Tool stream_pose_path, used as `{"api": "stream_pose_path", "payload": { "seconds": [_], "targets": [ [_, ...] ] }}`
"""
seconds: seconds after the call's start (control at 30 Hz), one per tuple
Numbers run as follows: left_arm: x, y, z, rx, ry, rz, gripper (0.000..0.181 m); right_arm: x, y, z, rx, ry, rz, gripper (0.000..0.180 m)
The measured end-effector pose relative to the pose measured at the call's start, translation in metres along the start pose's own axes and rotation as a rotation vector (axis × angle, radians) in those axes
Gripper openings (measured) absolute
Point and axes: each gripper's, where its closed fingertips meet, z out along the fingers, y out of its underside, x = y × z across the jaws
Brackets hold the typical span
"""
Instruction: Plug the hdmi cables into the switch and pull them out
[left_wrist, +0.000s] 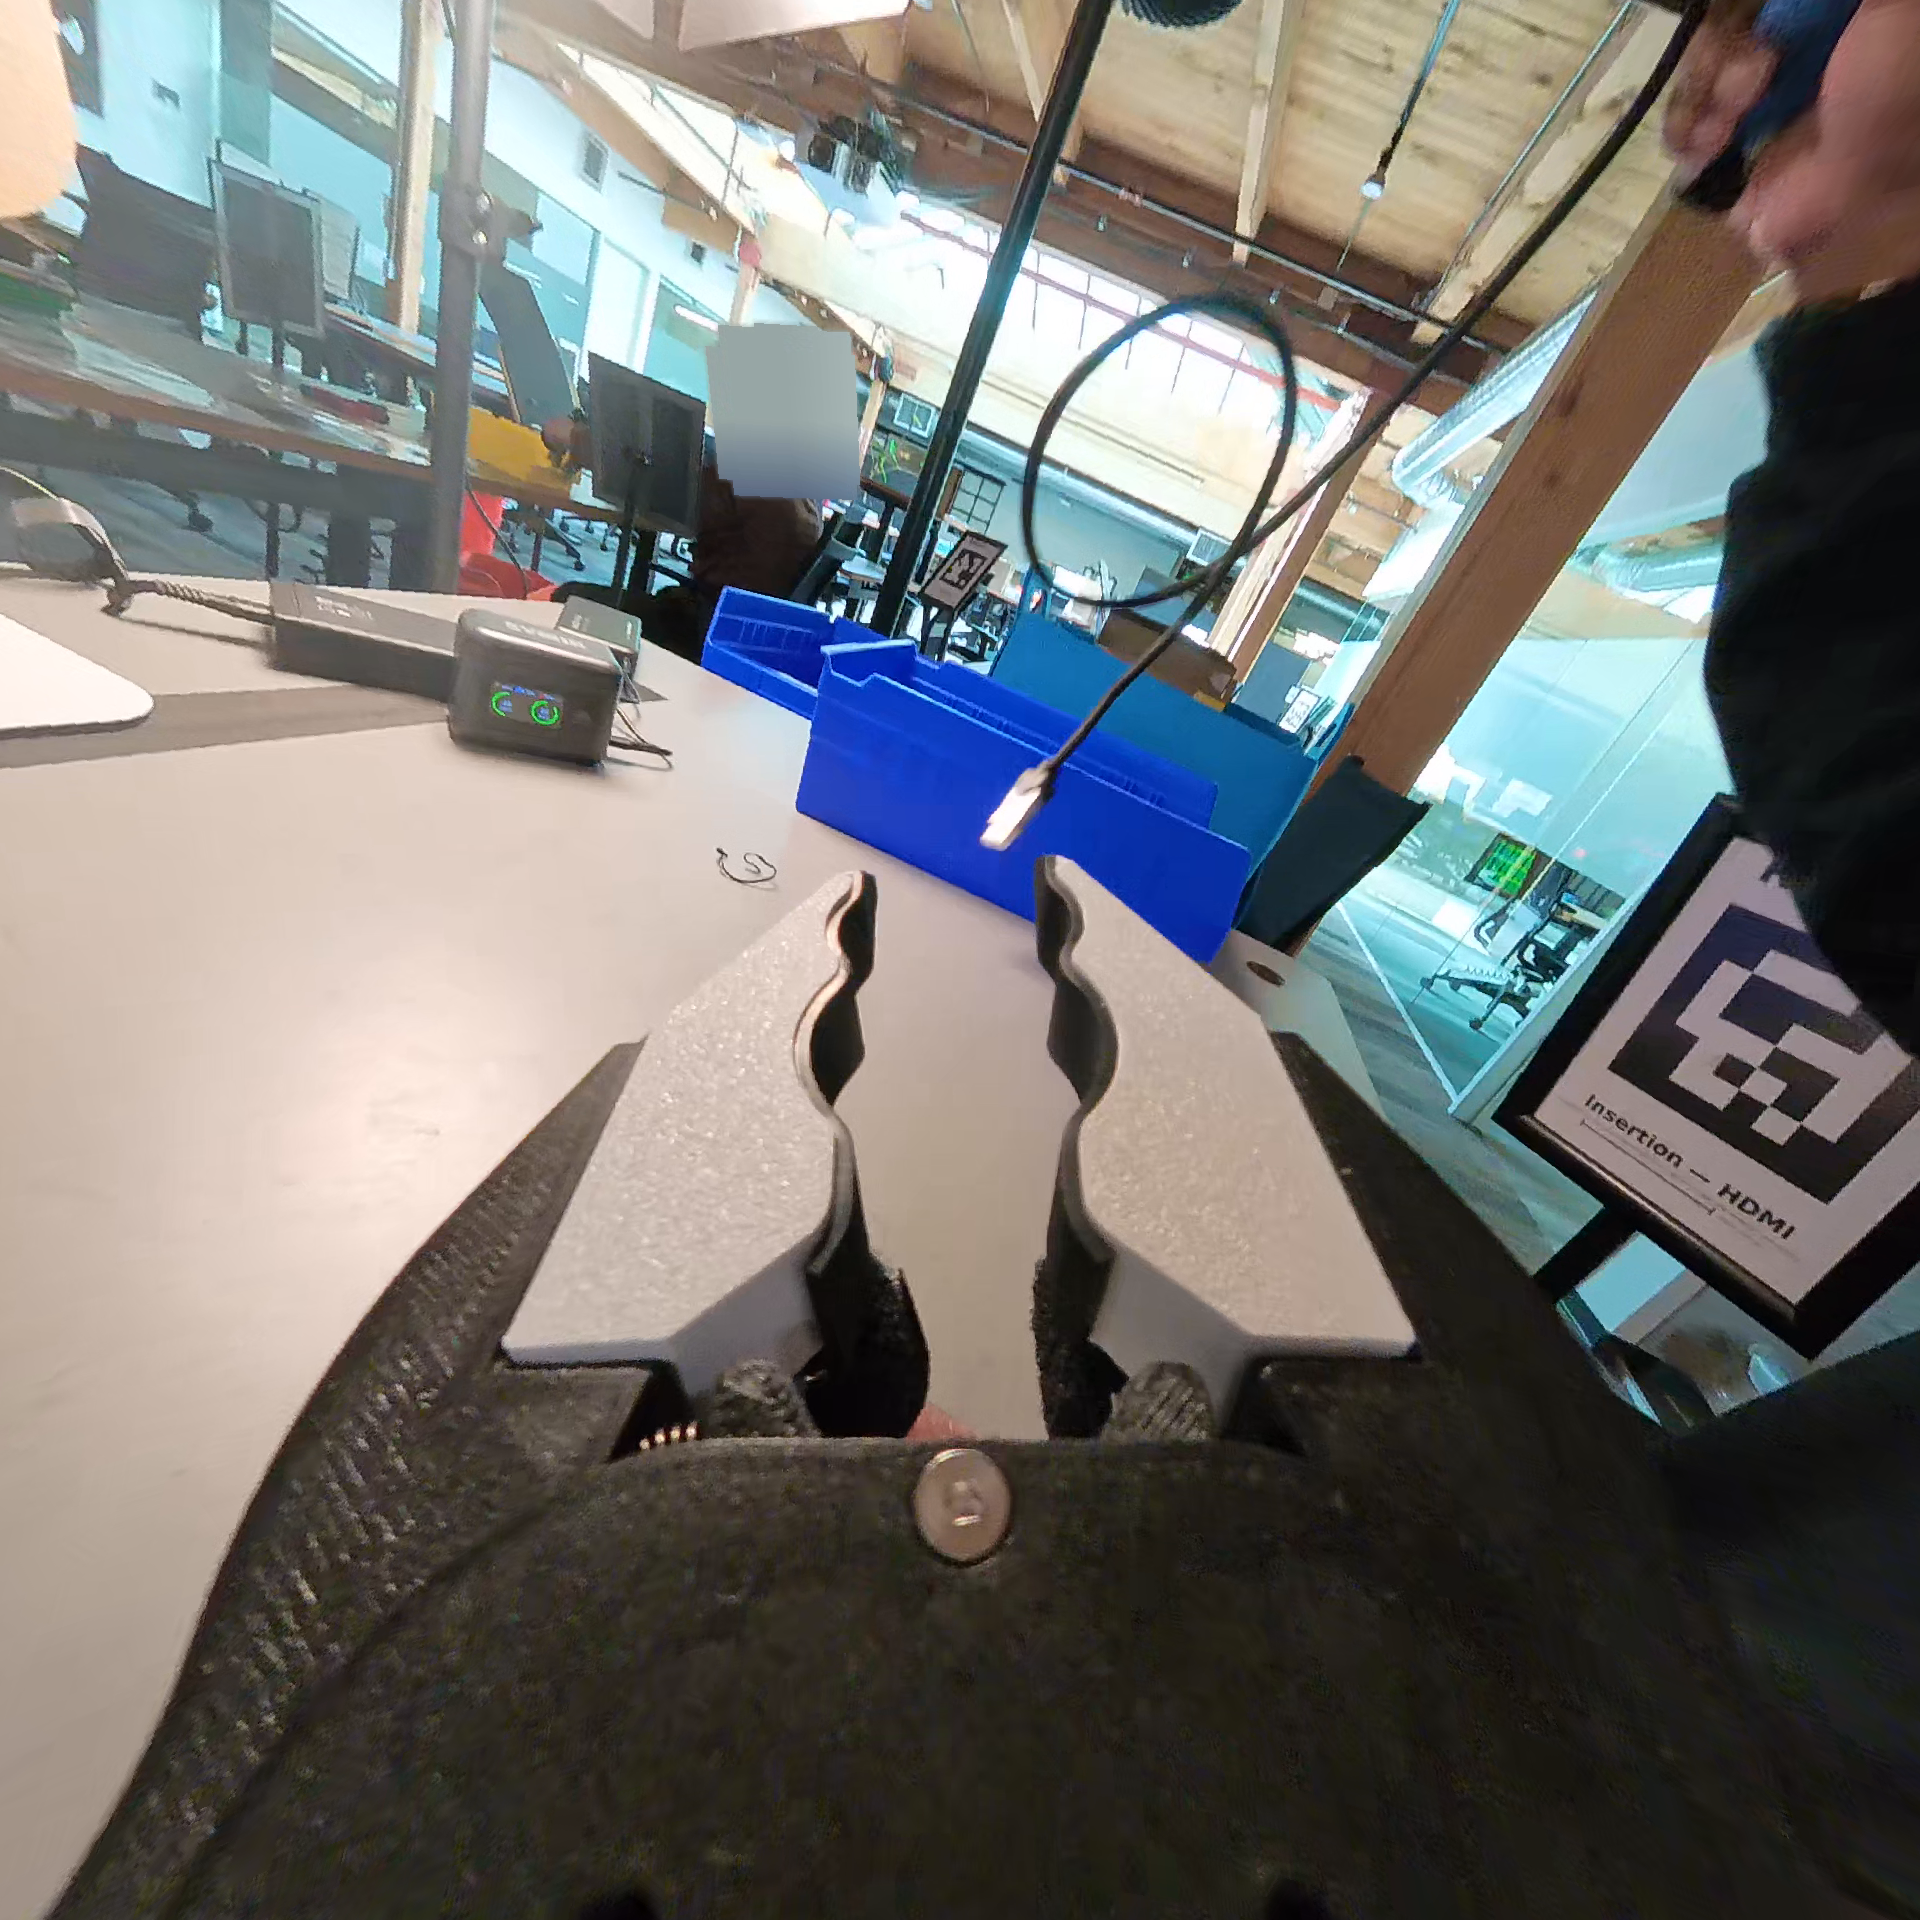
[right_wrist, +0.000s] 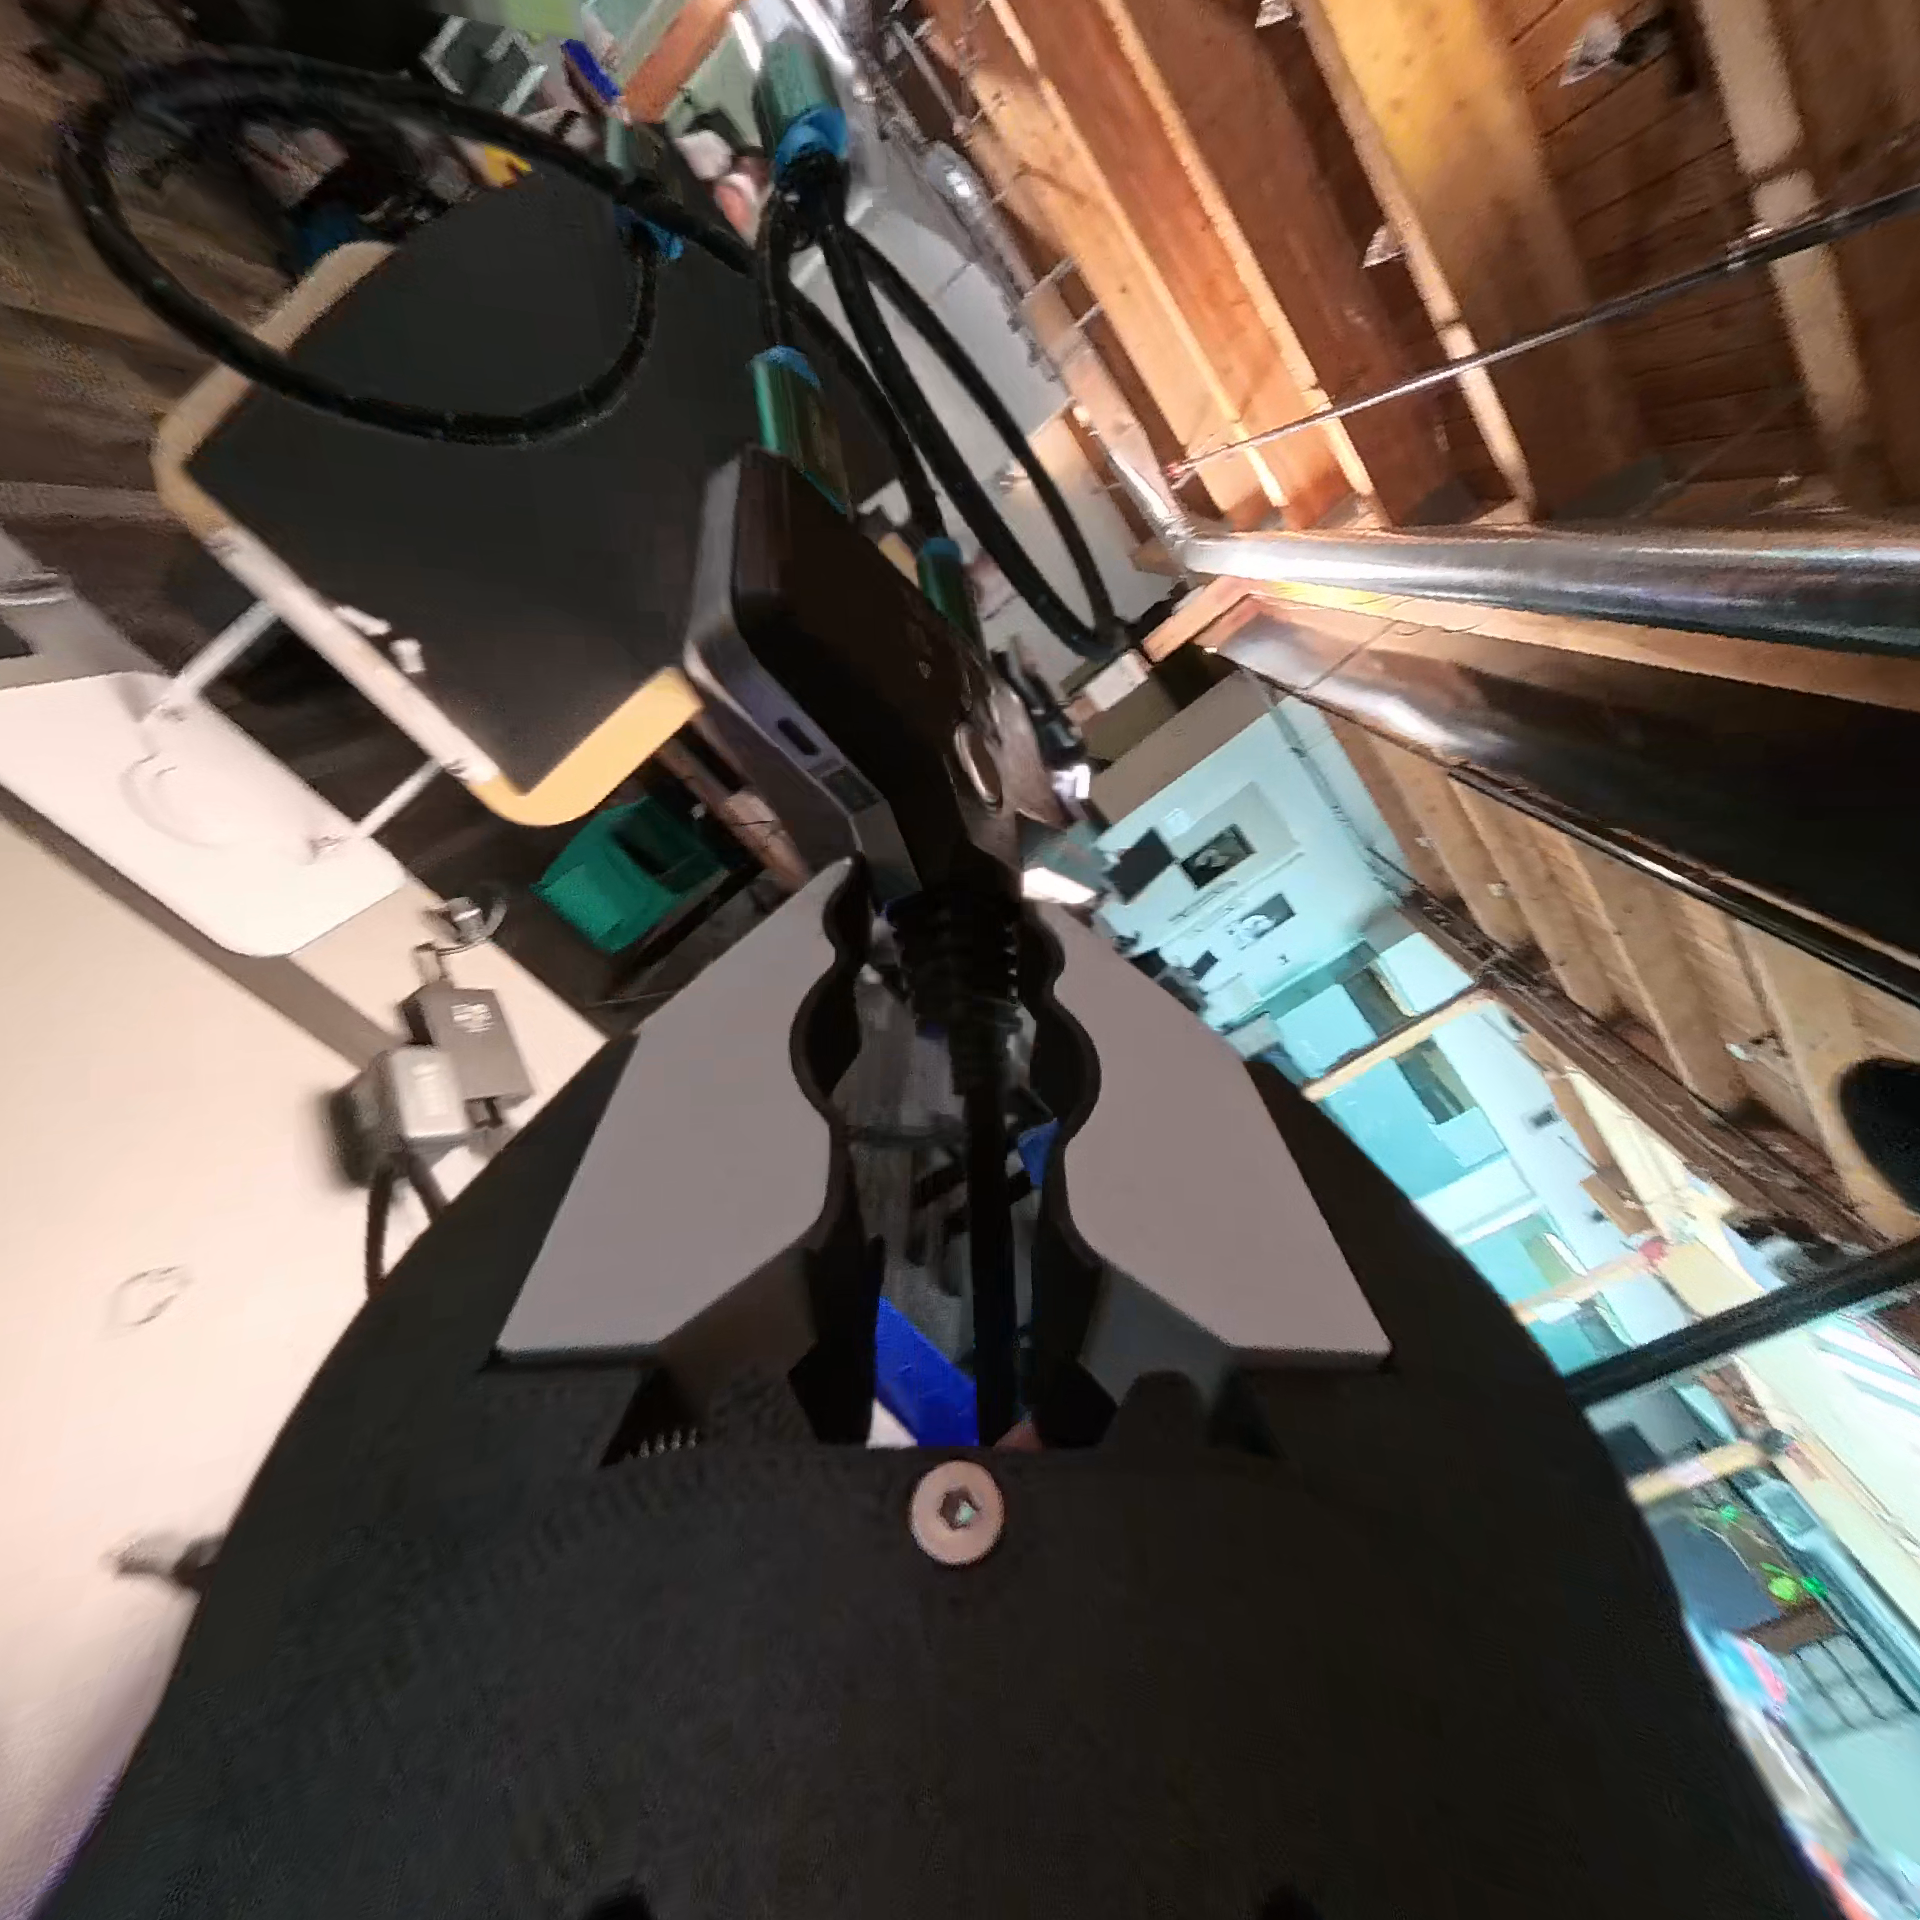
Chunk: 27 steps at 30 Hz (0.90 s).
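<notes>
Switch (right_wrist: 831, 634) carries three green plugs (right_wrist: 795, 416); two blue bins (left_wrist: 997, 821).

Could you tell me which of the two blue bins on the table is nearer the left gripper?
The nearer blue bin sits just beyond the open left gripper, with the dangling cable plug in front of it. The other blue bin stands behind it, farther left.
</notes>
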Motion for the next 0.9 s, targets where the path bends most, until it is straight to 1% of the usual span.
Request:
{"api": "stream_pose_path", "payload": {
  "seconds": [0.07, 0.13, 0.2, 0.3, 0.4, 0.5, 0.6, 0.77, 0.83, 0.9],
  "targets": [
    [-0.001, 0.005, 0.002, -0.019, -0.001, -0.002, 0.031, 0.034, -0.006, 0.001, -0.003, 0.079, -0.026, 0.024],
    [-0.003, 0.009, 0.003, -0.035, -0.005, -0.002, 0.031, 0.055, -0.005, 0.005, -0.014, 0.107, -0.008, 0.021],
    [-0.004, 0.011, 0.003, -0.043, -0.009, -0.002, 0.031, 0.064, 0.008, 0.011, -0.043, 0.12, 0.024, 0.021],
    [-0.004, 0.011, 0.003, -0.046, -0.006, -0.006, 0.031, 0.056, 0.043, 0.019, -0.107, 0.123, 0.024, 0.02],
    [-0.004, 0.012, 0.004, -0.052, -0.005, -0.002, 0.031, 0.034, 0.092, 0.021, -0.179, 0.139, -0.001, 0.021],
    [-0.003, 0.013, 0.004, -0.055, -0.003, -0.004, 0.031, 0.001, 0.153, 0.016, -0.261, 0.134, -0.003, 0.021],
    [-0.003, 0.016, 0.005, -0.063, 0.001, -0.008, 0.031, -0.037, 0.22, 0.005, -0.368, 0.11, -0.004, 0.021],
    [-0.002, 0.022, 0.007, -0.078, 0.004, -0.009, 0.031, -0.106, 0.326, -0.02, -0.604, 0.048, 0.029, 0.022],
    [-0.002, 0.024, 0.008, -0.087, 0.005, -0.009, 0.031, -0.135, 0.362, -0.03, -0.703, 0.005, 0.012, 0.022],
    [-0.002, 0.027, 0.009, -0.095, 0.005, -0.007, 0.031, -0.16, 0.385, -0.038, -0.758, -0.029, -0.035, 0.022]
  ]
}}
